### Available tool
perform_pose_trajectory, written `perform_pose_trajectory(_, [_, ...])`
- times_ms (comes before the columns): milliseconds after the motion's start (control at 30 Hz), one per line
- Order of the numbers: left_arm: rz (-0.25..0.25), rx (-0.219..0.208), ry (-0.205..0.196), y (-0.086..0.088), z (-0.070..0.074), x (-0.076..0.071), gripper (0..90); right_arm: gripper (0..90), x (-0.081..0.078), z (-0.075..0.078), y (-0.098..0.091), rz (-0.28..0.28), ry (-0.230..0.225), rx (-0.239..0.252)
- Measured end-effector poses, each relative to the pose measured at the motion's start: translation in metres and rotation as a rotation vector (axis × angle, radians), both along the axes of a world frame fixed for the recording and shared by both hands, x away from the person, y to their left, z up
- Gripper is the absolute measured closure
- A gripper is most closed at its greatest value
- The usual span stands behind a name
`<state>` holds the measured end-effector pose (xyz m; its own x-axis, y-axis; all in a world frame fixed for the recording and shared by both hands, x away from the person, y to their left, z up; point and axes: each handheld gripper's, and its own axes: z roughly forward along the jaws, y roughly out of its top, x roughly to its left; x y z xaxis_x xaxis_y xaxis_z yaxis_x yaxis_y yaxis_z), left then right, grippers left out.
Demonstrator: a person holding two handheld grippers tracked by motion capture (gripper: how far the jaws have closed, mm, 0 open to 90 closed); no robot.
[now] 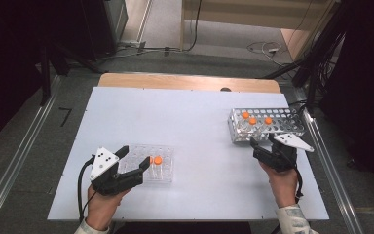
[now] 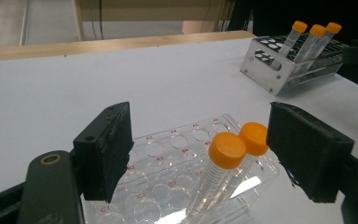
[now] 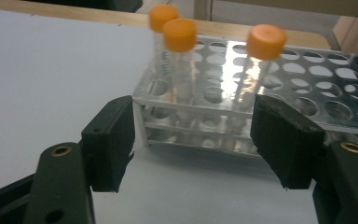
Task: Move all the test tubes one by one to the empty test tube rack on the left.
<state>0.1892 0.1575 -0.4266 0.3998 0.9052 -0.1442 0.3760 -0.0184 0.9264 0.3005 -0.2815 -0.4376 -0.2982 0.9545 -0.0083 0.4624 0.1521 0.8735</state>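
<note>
Your left gripper (image 1: 135,158) has its jaws wide apart with nothing pressed between them; in the left gripper view two orange-capped tubes (image 2: 223,163) stand leaning in the clear plastic rack (image 2: 168,186), between the pads but free of them. That reads as a tube just set down and let go. Your right gripper (image 1: 262,141) also has its jaws well apart and empty, pointed at the near wall of the metal rack (image 1: 265,129) at the far right of the white table (image 1: 195,122). In the right gripper view three orange-capped tubes (image 3: 179,56) stand upright in that rack's holes: two close together at one end, and a third (image 3: 261,60) a few holes along.

So the step in hand looks like the fetch: one tube delivered on the left, the right hand lining up for the next. That view is a little blurred, so I can't say for certain which tube you are aiming at.

For the next move, carry the jaws up and over the rack edge, centre them on one tube below its cap, clear of its neighbour, close, then lift straight up until the tube clears the hole.
</note>
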Motion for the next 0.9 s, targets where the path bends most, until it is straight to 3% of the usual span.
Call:
perform_pose_trajectory(367, [0.002,0.01,-0.005,-0.001,0.0,-0.001,23.2,51.4,0.032,-0.005,-0.014,-0.115,-0.013,0.016])
perform_pose_trajectory(900, [0.0,0.012,-0.006,-0.001,-0.001,0.0,23.7,65.8,0.057,-0.016,-0.01,-0.116,-0.004,0.012])
